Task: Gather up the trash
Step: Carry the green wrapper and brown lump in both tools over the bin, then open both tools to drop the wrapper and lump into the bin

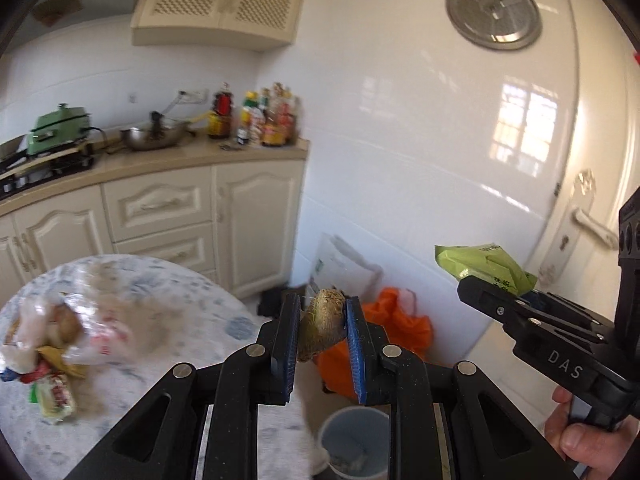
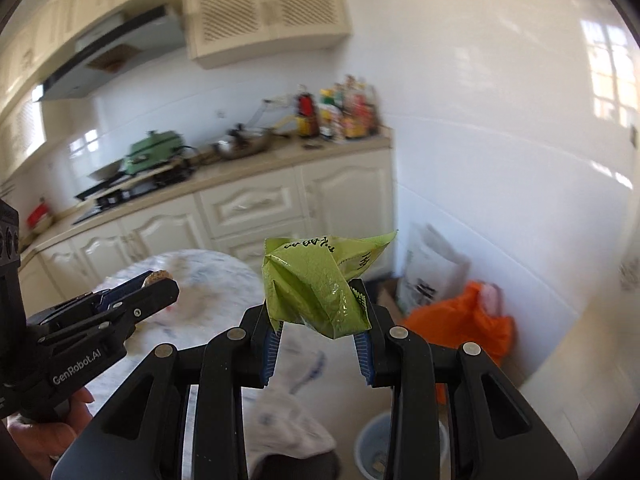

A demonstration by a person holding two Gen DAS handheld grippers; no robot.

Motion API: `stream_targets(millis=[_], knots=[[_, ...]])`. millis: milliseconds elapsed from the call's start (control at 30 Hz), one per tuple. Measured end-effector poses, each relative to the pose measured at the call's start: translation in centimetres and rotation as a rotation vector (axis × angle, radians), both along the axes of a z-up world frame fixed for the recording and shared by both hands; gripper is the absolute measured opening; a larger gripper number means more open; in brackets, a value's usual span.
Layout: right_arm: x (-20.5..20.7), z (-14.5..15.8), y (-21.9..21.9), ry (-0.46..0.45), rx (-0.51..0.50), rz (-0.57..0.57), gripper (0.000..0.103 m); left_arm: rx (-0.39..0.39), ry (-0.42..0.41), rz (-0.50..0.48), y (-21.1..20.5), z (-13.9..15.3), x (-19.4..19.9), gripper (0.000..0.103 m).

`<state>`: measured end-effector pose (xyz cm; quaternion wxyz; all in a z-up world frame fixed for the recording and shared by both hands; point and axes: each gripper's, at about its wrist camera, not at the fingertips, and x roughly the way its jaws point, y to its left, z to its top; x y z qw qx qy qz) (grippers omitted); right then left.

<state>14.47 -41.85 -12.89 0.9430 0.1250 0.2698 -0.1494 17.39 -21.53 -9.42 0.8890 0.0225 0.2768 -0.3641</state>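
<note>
My left gripper [image 1: 323, 312] is shut on a brown, fibrous food scrap [image 1: 322, 326], held in the air past the table's edge. My right gripper [image 2: 318, 320] is shut on a crumpled green wrapper [image 2: 316, 284]. In the left wrist view the right gripper [image 1: 476, 284] reaches in from the right with the green wrapper [image 1: 486, 266]. The left gripper [image 2: 160, 284] shows at the left of the right wrist view, the scrap [image 2: 158, 277] peeking from its tip. Below both sits a small grey-blue bin [image 1: 354, 438], also seen low in the right wrist view as the bin [image 2: 370, 446].
A round table with a blue-patterned cloth [image 1: 168, 320] carries a heap of bags and wrappers [image 1: 52, 344]. An orange bag [image 1: 404, 328] and a white paper bag [image 1: 340, 264] lie on the floor by the white wall. Cream cabinets [image 1: 160, 208] and a white door [image 1: 592, 224] border the area.
</note>
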Motion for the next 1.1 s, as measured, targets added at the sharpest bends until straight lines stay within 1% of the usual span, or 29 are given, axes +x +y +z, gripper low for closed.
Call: stream_targets(millis=[67, 133, 233, 300, 333, 467, 500, 600, 667, 700, 733, 767, 800, 833, 867, 900, 933, 967, 1000, 1067, 1100], knots=[[-0.7, -1.4, -1.7, 0.029, 0.021, -0.039, 0.032, 0.032, 0.036, -0.054, -2.9, -1.6, 0.3, 0.019], [-1.4, -3.5, -3.8, 0.064, 0.051, -0.079, 0.032, 0.063, 0.076, -0.100, -5.9, -3.2, 0.5, 0.016], [-2.2, -6.9, -6.3, 0.127, 0.087, -0.139, 0.032, 0.127, 0.115, -0.161, -9.7, -5.6, 0.7, 0.015], [-2.9, -9.4, -8.2, 0.161, 0.131, -0.172, 0.032, 0.160, 0.140, -0.193, -12.0, -7.1, 0.9, 0.015], [-3.2, -10.2, -8.9, 0.174, 0.144, -0.186, 0.032, 0.174, 0.148, -0.201, -13.1, -7.7, 0.8, 0.015], [-3.8, -14.0, -11.3, 0.225, 0.202, -0.219, 0.032, 0.219, 0.226, -0.239, -17.0, -11.3, 2.2, 0.015], [-3.8, -15.0, -12.0, 0.244, 0.214, -0.225, 0.032, 0.244, 0.241, -0.243, -18.1, -12.4, 2.5, 0.015], [-3.6, -18.1, -13.4, 0.291, 0.257, -0.231, 0.032, 0.301, 0.285, -0.240, -21.0, -14.7, 4.0, 0.015], [-3.5, -20.5, -14.0, 0.331, 0.288, -0.234, 0.032, 0.333, 0.290, -0.226, -22.5, -15.7, 4.6, 0.019], [-3.4, -21.9, -14.4, 0.353, 0.309, -0.234, 0.032, 0.353, 0.285, -0.218, -23.0, -16.1, 4.8, 0.027], [-3.3, -23.0, -14.6, 0.368, 0.326, -0.234, 0.033, 0.369, 0.282, -0.210, -23.5, -16.4, 5.1, 0.045], [-3.2, -23.9, -14.8, 0.378, 0.339, -0.237, 0.036, 0.379, 0.280, -0.202, -24.0, -16.6, 5.2, 0.056], [-3.1, -24.8, -15.0, 0.390, 0.348, -0.244, 0.036, 0.390, 0.268, -0.181, -24.5, -16.8, 5.6, 0.074], [-2.7, -26.1, -15.2, 0.416, 0.363, -0.247, 0.046, 0.391, 0.258, -0.174, -24.8, -17.0, 5.1, 0.079], [-2.6, -27.1, -15.3, 0.430, 0.375, -0.249, 0.061, 0.392, 0.252, -0.168, -25.0, -17.0, 4.8, 0.079], [-2.6, -27.9, -15.4, 0.436, 0.385, -0.254, 0.067, 0.399, 0.255, -0.165, -25.4, -17.2, 4.8, 0.080], [-2.7, -28.5, -15.4, 0.440, 0.393, -0.258, 0.077, 0.403, 0.257, -0.163, -25.4, -17.4, 4.5, 0.082], [-2.7, -29.0, -15.4, 0.449, 0.403, -0.261, 0.085, 0.406, 0.255, -0.159, -25.5, -17.4, 4.4, 0.082], [-2.9, -29.3, -15.4, 0.455, 0.410, -0.272, 0.088, 0.408, 0.248, -0.154, -25.6, -17.2, 4.3, 0.083], [-3.3, -29.2, -15.3, 0.444, 0.429, -0.284, 0.098, 0.405, 0.242, -0.145, -25.0, -17.0, 3.9, 0.086], [-3.4, -29.0, -15.2, 0.435, 0.440, -0.284, 0.099, 0.397, 0.240, -0.141, -25.0, -16.7, 3.7, 0.087]])
